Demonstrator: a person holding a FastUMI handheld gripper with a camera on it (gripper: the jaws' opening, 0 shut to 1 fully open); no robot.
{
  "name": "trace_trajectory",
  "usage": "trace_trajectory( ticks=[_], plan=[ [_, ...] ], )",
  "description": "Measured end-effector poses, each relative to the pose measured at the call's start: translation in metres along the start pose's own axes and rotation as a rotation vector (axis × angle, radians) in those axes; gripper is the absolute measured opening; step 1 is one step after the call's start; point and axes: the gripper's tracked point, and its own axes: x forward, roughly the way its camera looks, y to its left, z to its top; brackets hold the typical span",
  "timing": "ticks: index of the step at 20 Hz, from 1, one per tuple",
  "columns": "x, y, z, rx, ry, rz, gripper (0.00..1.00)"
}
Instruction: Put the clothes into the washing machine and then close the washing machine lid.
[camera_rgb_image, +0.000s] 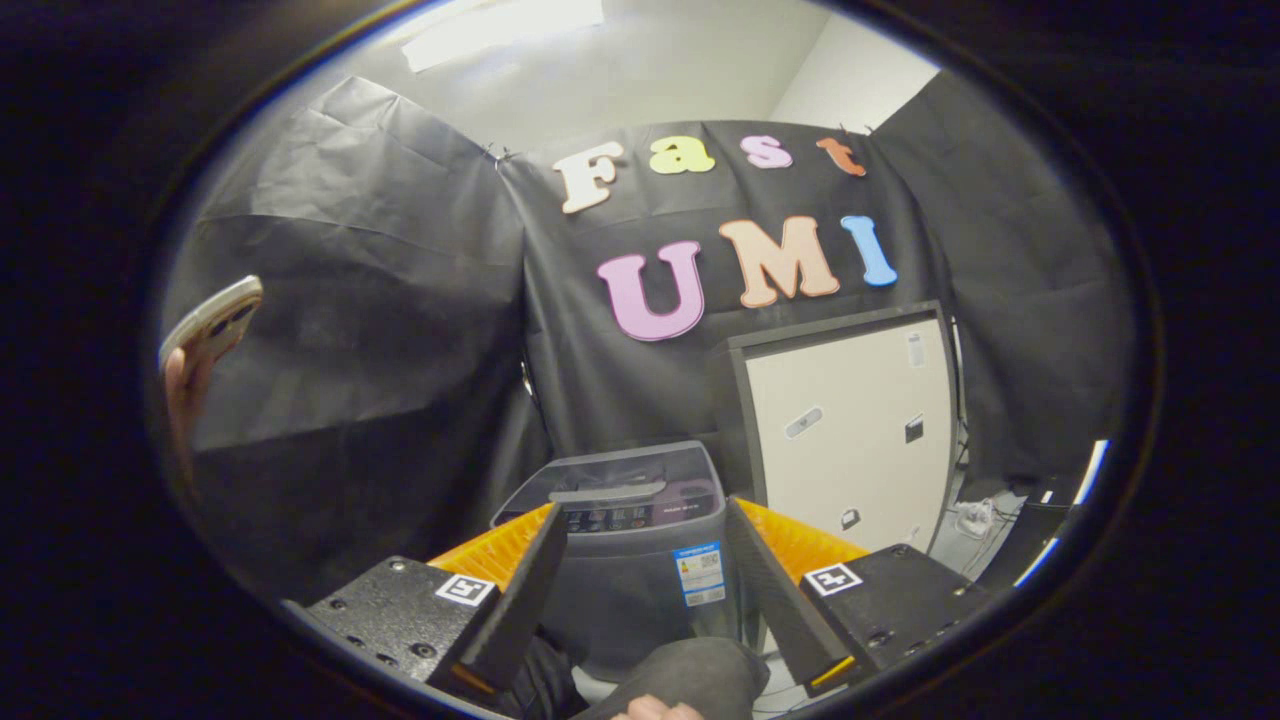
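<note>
The tool (640, 590) is held with its two fingers (520, 590) spread wide apart, nothing between the pads. Just ahead of them, centred in the gap, stands the washing machine (625, 560), a small grey top-loading unit with its lid (620, 470) down flat over the top and a control strip along the near edge. A label is fixed to the right part of its front face. Near the fingers' base, below the washer front, lies dark grey cloth (690, 675); whether it is clothing or a sleeve cannot be told, and a fingertip shows at its near edge. To the right and beyond the washer a white panel (850, 430) with a dark frame stands upright, just beside the machine's right rear corner. Open room lies to the left of the washer, bounded by the booth wall. At the far left a hand (180, 390) holds a phone (215, 320).
</note>
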Motion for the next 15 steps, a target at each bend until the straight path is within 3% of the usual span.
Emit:
trace_trajectory(
  ticks=[15],
  plan=[
    [0.001,-0.006,-0.025,-0.036,0.029,-0.012,0.97]
  ],
)
